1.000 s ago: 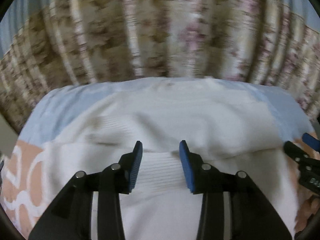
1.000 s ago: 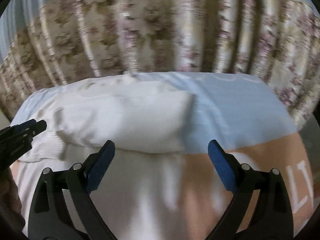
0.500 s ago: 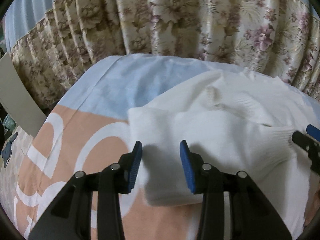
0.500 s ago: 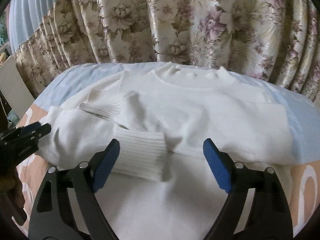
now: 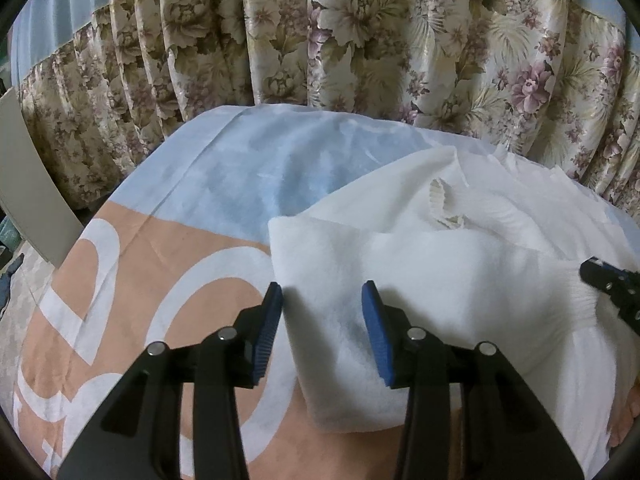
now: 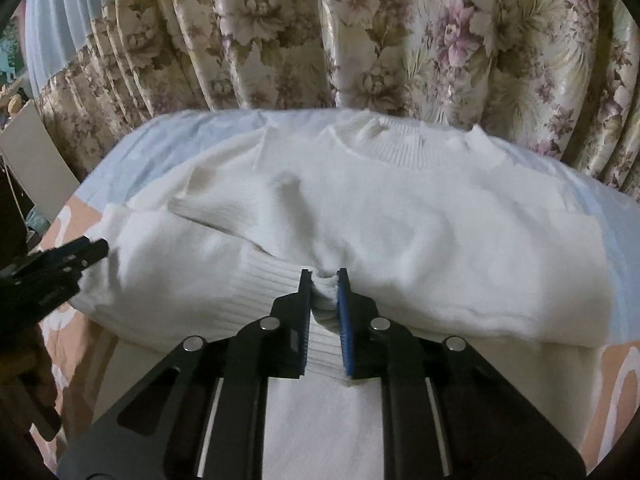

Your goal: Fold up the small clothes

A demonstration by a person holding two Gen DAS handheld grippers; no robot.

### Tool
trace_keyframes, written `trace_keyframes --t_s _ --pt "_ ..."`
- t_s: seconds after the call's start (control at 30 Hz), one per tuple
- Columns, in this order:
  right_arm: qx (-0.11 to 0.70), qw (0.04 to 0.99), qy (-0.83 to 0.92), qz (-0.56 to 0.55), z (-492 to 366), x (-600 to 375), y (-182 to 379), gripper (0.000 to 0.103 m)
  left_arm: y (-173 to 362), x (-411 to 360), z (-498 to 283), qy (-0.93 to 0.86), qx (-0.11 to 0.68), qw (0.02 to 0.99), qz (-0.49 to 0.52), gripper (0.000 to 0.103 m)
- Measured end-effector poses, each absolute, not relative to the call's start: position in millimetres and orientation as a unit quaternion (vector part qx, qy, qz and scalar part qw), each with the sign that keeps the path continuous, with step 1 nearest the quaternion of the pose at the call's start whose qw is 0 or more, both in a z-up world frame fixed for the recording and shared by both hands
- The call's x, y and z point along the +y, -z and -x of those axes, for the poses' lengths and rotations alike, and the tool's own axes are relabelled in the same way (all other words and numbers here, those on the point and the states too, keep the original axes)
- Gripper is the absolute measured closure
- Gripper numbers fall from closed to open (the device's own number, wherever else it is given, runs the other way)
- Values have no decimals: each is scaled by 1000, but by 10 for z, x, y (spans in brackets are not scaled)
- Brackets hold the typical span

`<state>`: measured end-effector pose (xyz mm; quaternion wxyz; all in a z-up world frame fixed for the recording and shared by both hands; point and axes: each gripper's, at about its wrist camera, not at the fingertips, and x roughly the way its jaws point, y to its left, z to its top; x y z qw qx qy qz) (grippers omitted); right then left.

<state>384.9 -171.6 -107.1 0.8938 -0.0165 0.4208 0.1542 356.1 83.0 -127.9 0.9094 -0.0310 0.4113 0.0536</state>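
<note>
1. Here, nearest the right wrist camera, the right gripper (image 6: 324, 300) is pinched narrow on a ribbed cuff (image 6: 276, 284) of the white sweater (image 6: 400, 220), with a small bunch of knit squeezed between its blue pads (image 6: 343, 320).
2. In the left wrist view, the left gripper (image 5: 322, 328) stands partly apart and holds nothing; its pads straddle the folded corner (image 5: 320, 264) of the sweater without closing on it.
3. Beyond both, the sweater lies on a bed, on the peach, white and blue sheet (image 5: 140, 264), with its ribbed collar (image 6: 404, 148) at the far side and a sleeve laid across the body.
4. Farthest off hangs the floral curtain (image 6: 360, 40).
5. Risk: the right grip takes only a little fabric, so I judge a quick pull could let the cuff slip out, or drag the sleeve and undo the fold already made.
6. Risk: if the left gripper closes on only the top layer at the corner, the layers may separate and the fold come out crooked.
7. Count: 1 sweater, 2 grippers, 1 sheet, 1 curtain, 1 collar; I can make out 1 cuff for certain.
</note>
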Motion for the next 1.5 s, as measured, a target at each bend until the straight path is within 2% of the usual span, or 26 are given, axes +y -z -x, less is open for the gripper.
trace_keyframes --t_s 0.37,0.7,0.93,1.03,1.2,1.23,1.3,1.5 --pt "383 918 -102 0 -4160 -2197 656 91 1205 781 -3678 -60 405 912 21 58" --pt "423 906 19 -8 -4469 -3355 909 91 1185 408 -3979 -45 403 914 0 55" --pt "435 899 50 -6 -4454 -3744 1075 91 1266 175 -4257 -35 411 911 -7 55" --pt "440 896 55 -4 -4422 -3787 1148 83 1315 90 -4335 -34 412 910 -21 55" --pt "445 893 70 -5 -4406 -3868 1253 58 1495 140 -4391 -57 434 897 -60 54" --pt "447 892 68 -7 -4407 -3884 1264 57 1511 165 -4388 -60 435 896 -64 52" --pt "447 892 69 -1 -4388 -3914 1270 49 1533 254 -4375 -67 433 896 -70 44" --pt "447 892 71 -10 -4293 -3989 1202 48 1484 315 -4249 -50 423 902 -75 43"
